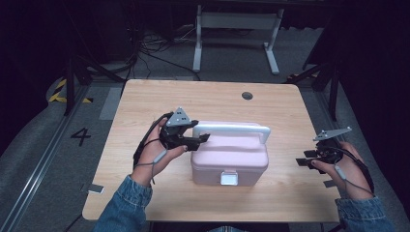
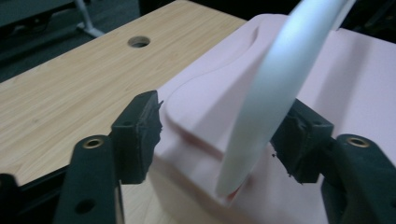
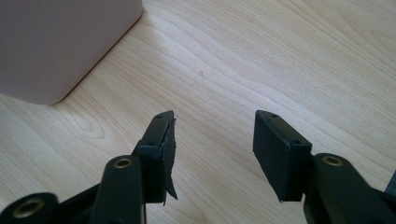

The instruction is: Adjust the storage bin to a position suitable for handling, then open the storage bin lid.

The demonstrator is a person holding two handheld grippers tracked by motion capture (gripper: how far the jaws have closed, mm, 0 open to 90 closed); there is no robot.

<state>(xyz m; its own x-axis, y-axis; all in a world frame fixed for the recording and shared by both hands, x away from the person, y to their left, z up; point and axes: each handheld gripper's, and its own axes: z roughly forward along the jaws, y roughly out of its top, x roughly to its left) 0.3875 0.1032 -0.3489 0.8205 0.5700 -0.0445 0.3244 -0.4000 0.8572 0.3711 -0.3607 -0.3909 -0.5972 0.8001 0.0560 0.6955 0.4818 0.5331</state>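
A pink lidded box (image 1: 229,162) with a white carry handle (image 1: 232,129) and a white front latch (image 1: 228,178) stands in the middle of the wooden table (image 1: 145,96). My left gripper (image 1: 200,139) is at the handle's left end. In the left gripper view its jaws (image 2: 219,140) straddle the handle (image 2: 280,79) above the pink lid (image 2: 355,84), with a gap still showing beside the left pad (image 2: 140,130). My right gripper (image 1: 303,159) hovers open over bare wood to the right of the box. Nothing lies between its jaws (image 3: 212,140), and the box's corner (image 3: 56,42) is at upper left.
A round cable hole (image 1: 247,95) sits in the tabletop behind the box. A white metal frame (image 1: 237,29) stands on the floor beyond the table. The table's right edge (image 1: 316,159) is close under the right hand.
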